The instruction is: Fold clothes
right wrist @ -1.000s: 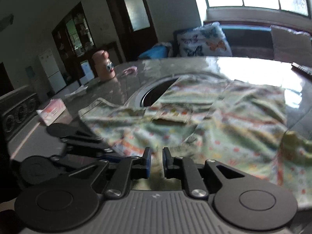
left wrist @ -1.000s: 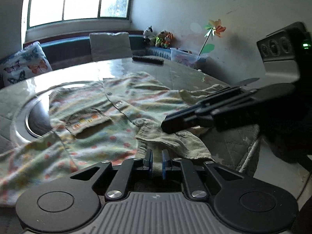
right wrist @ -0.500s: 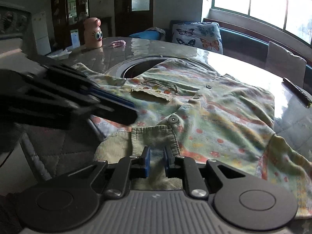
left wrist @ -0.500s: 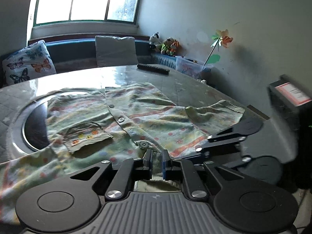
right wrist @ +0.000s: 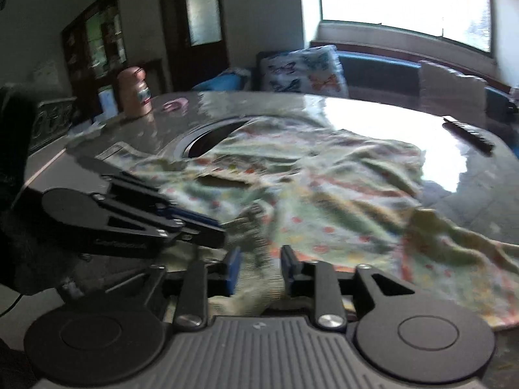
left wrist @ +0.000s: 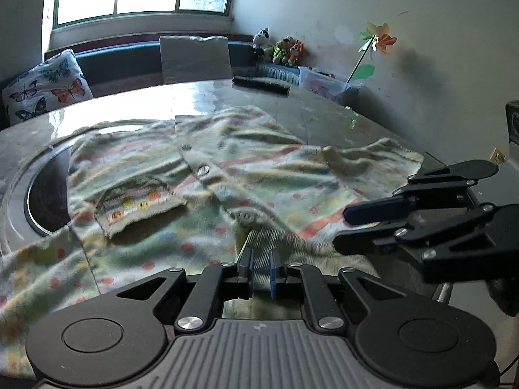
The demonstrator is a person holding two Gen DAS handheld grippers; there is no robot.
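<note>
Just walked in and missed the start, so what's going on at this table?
A person is working a handheld gripper in each hand on a flowery button-up shirt spread over the round table. The left gripper is pinching the ribbed collar edge nearest the camera. The right gripper has its jaws parted around that same edge. No fold is made yet.

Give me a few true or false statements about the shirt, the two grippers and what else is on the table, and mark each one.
1. The left gripper is shut on the ribbed collar of the floral shirt. True.
2. The right gripper is shut tight. False: its pads stand apart, with fabric between them.
3. The shirt is folded into a neat square. False: it lies spread out, buttoned front up.
4. A black remote lies on the table beyond the shirt. True.
5. The chest pocket is plain white. False: it carries a coloured band.
</note>
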